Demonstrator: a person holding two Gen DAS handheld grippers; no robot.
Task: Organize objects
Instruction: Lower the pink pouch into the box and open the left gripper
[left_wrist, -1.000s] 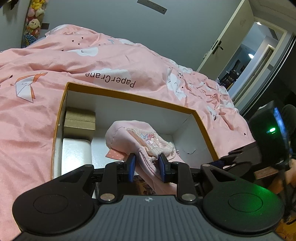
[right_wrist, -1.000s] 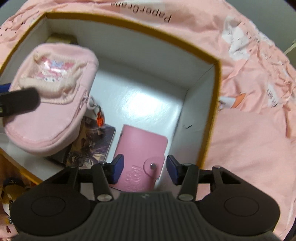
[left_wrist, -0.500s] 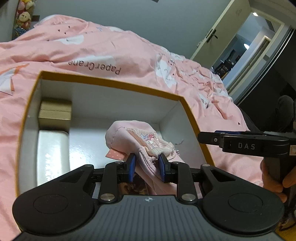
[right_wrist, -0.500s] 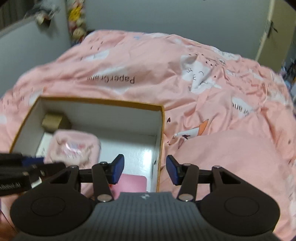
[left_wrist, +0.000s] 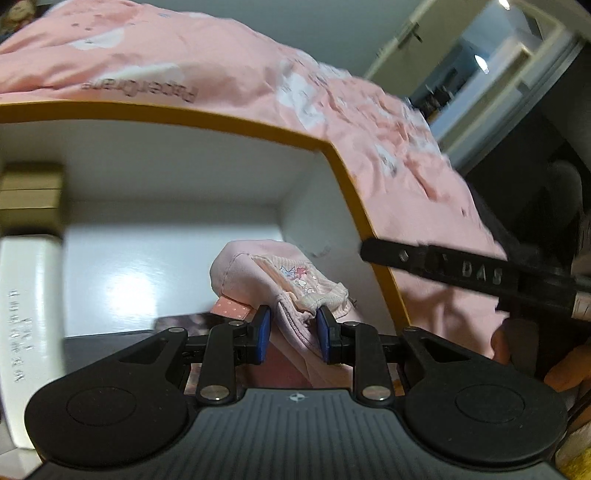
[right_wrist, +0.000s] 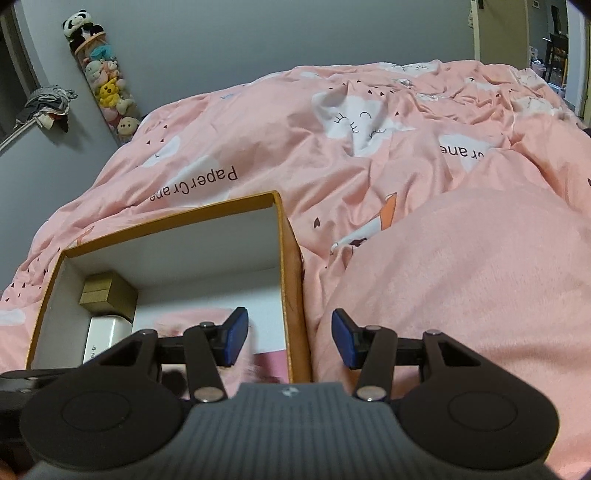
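My left gripper (left_wrist: 292, 334) is shut on a pink fabric pouch (left_wrist: 273, 275) and holds it low inside the orange-rimmed white box (left_wrist: 343, 170). The pouch shows blurred in the right wrist view (right_wrist: 192, 319). My right gripper (right_wrist: 290, 341) is open and empty, raised above the box's right wall (right_wrist: 291, 266); it shows in the left wrist view as a black bar (left_wrist: 461, 273). A pink wallet (right_wrist: 271, 363) lies on the box floor.
A gold box (left_wrist: 31, 199) and a white box (left_wrist: 27, 306) stand at the box's left side. A dark picture card (left_wrist: 184, 321) lies under the pouch. The pink duvet (right_wrist: 369, 166) surrounds the box. Plush toys (right_wrist: 103, 81) hang on the far wall.
My left gripper has gone lower into the box with the pouch. My right gripper has lifted out of the box and drawn back to its right wall.
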